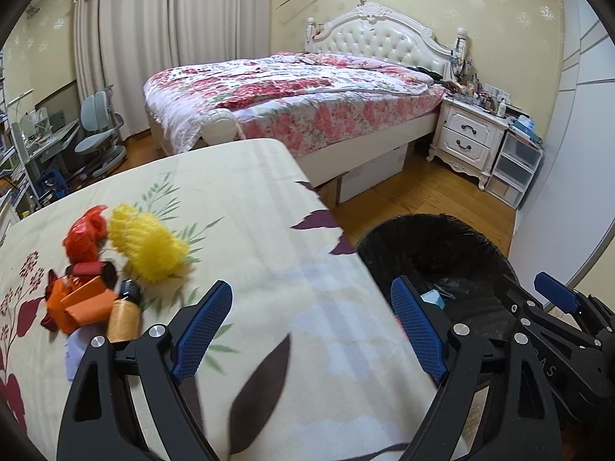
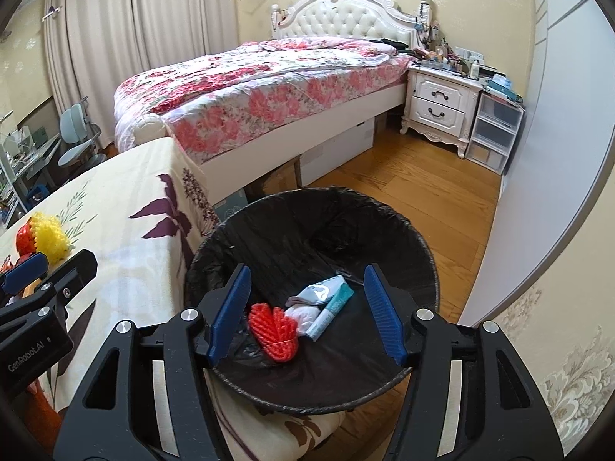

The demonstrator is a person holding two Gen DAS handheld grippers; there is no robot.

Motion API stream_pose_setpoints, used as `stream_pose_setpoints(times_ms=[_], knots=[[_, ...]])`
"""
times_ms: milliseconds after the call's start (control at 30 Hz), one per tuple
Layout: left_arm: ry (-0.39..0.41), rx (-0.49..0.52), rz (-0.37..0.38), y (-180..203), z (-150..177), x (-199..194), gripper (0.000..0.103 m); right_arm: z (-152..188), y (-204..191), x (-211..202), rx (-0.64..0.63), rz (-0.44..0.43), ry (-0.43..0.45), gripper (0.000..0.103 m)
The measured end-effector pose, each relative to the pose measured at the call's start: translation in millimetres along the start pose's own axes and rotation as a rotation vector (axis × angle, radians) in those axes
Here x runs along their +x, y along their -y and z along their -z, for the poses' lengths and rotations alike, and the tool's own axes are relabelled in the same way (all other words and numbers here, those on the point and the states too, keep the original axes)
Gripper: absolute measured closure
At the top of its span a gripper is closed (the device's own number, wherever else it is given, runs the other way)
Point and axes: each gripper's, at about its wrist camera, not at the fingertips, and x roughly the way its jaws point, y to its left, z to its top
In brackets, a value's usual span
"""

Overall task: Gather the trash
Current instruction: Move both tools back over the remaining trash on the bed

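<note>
Only the right wrist view shows inside the black-lined round bin point(image 2: 384, 230): one red foam net point(image 2: 273, 331), one teal-white tube box point(image 2: 331, 312). Both the right gripper point(image 2: 306, 315) and the left gripper point(image 1: 311, 332) gape wide, empty.

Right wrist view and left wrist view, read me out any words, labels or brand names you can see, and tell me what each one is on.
"GenRobot.AI": white print on the black body of the left tool, in the right wrist view.
"AS": the end of a word on the black body of the right tool; the rest is hidden.
Teal and white carton in the trash bin: print too small to read.
Nightstand clutter: labels too small to read.
</note>
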Motion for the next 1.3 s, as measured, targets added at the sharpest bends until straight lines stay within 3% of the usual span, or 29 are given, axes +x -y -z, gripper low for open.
stream_pose_setpoints(times_ms=[800, 1033, 1300], knots=[[-0.038, -0.191, -0.213, -134, 56, -51, 0.018, 28, -119, -24, -0.19, -0.205, -0.032, 0.043], [-0.092, -0.25, -0.218, -160, 61, -44, 0.019, 33, -143, -24, -0.231, -0.235, -0.045, 0.043], [-0.121, -0.248, -0.2, -163, 55, -31, 0.019, 34, -153, -21, -0.247, -0.246, -0.058, 0.043]])
